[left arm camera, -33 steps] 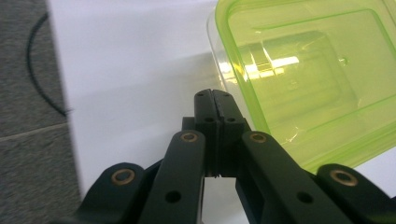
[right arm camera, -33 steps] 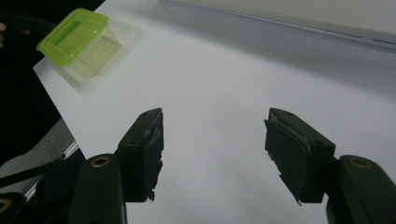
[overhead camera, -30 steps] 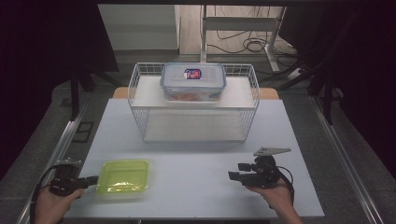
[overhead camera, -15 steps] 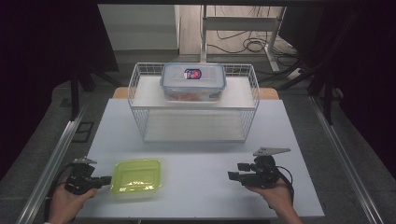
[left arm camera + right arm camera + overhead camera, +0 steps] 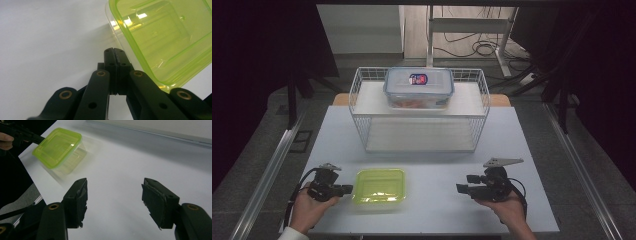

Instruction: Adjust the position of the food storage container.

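A clear box with a lime-green lid rests on the white table near the front left. My left gripper lies level at its left side, jaws shut together with nothing between them. In the left gripper view the closed tips sit against the edge of the green-lidded box. My right gripper rests at the front right, pointing left, open and empty. In the right gripper view its pads stand wide apart over bare table, with the green-lidded box blurred farther off.
A white wire basket stands upside down across the middle of the table. On top of it sits a clear lidded container with a red and blue label. Metal rails run along both sides of the table.
My left gripper has moved to the right along the table's front, and the green-lidded box has slid right ahead of it. The right gripper has stayed put.
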